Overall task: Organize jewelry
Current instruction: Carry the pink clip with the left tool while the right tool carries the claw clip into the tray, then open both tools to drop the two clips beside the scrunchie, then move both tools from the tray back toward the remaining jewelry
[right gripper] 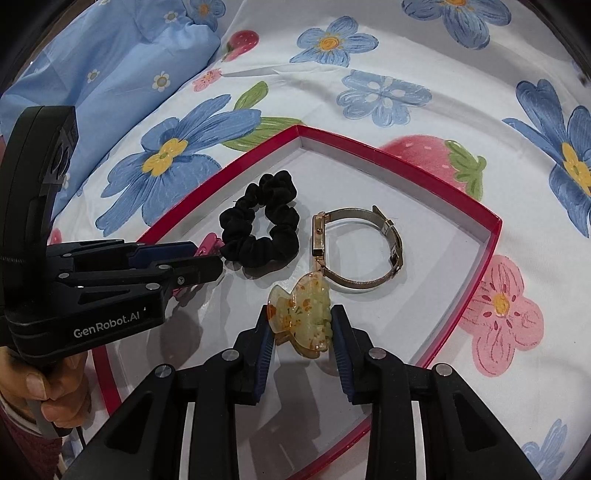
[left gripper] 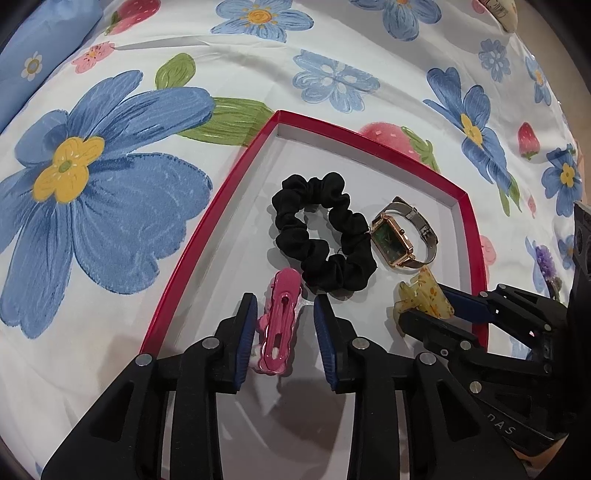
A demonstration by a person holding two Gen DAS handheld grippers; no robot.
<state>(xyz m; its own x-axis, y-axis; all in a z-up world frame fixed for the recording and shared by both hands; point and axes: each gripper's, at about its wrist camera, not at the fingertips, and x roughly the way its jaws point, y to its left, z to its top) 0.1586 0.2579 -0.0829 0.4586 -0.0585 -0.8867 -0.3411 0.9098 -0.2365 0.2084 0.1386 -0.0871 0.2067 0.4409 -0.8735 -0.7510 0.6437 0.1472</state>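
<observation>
A red-rimmed box lid (left gripper: 236, 177) with a white floor lies on the bed; it also shows in the right wrist view (right gripper: 491, 236). Inside lie a black scrunchie (left gripper: 321, 229) (right gripper: 262, 229) and a gold watch with a green face (left gripper: 393, 236) (right gripper: 362, 251). My left gripper (left gripper: 284, 325) is open around a pink hair clip (left gripper: 279, 325); its right pad stands apart from the clip. My right gripper (right gripper: 301, 332) is shut on a yellow floral claw clip (right gripper: 303, 317) (left gripper: 424, 295), low over the box floor.
The bed sheet (left gripper: 258, 66) is white with large blue flowers and strawberries. A light blue pillow (right gripper: 110, 66) lies at the far left. A small object (left gripper: 498, 11) sits at the far top right of the sheet.
</observation>
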